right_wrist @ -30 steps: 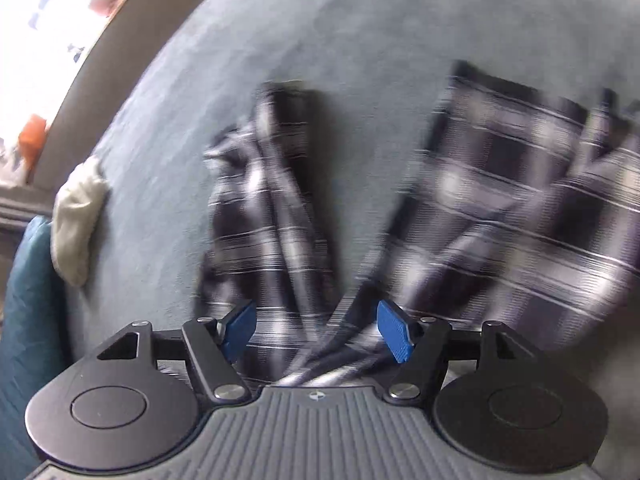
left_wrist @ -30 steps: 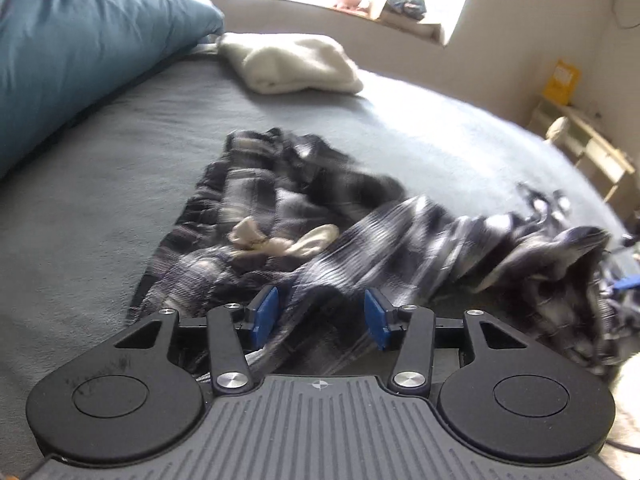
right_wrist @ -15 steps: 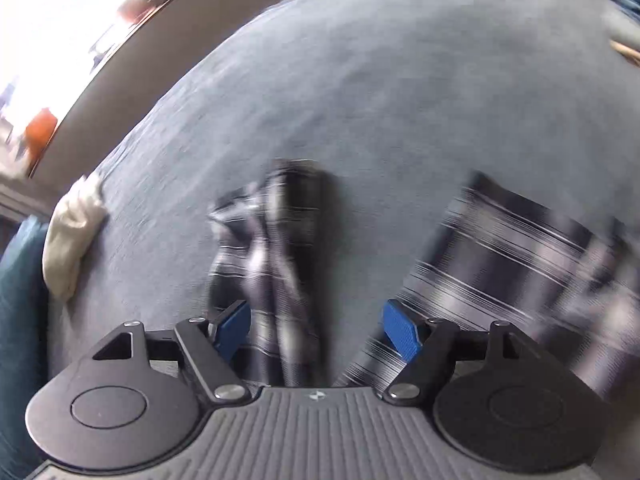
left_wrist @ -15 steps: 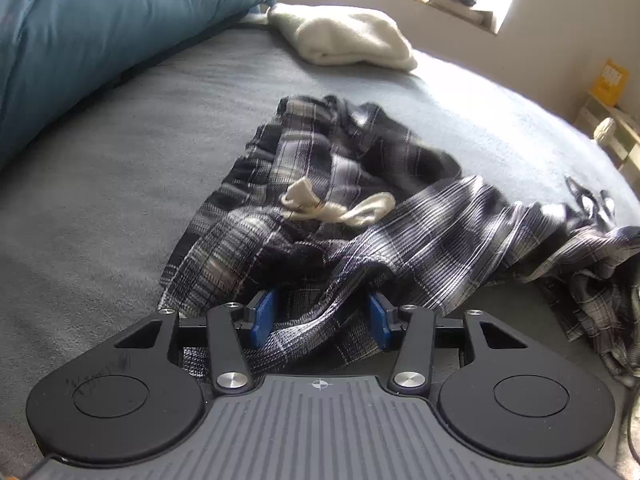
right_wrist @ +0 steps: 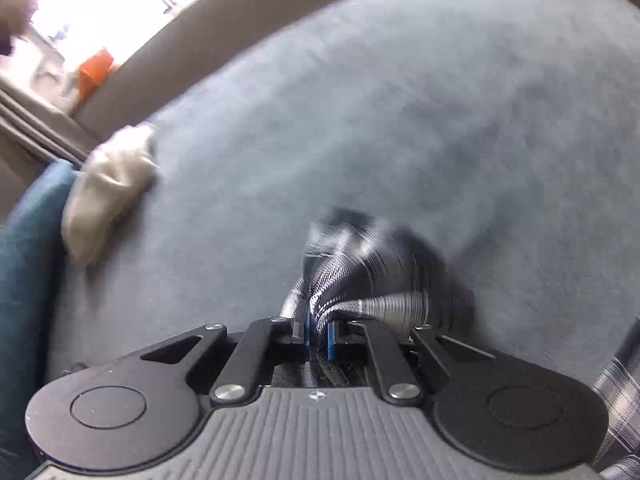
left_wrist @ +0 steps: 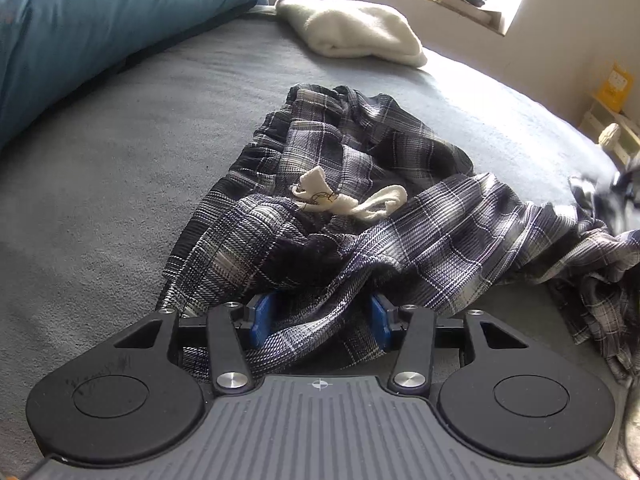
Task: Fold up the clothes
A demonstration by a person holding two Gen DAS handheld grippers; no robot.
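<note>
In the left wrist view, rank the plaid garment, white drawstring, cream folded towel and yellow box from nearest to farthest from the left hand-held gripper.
1. Plaid garment: bunched between the left hand-held gripper pads.
2. White drawstring: on the garment, centre.
3. Cream folded towel: beside the blue pillow.
4. Yellow box: far right, off the bed.

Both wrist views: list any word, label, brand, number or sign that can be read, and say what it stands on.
No text can be read in either view.
Left gripper body: dark scribbled marks, not legible.
Yellow box at the right edge: pale label, too small to read.
Drawstring of the plaid trousers: small yellow speck, too small to tell.
Right wrist view: blurred, no lettering.
</note>
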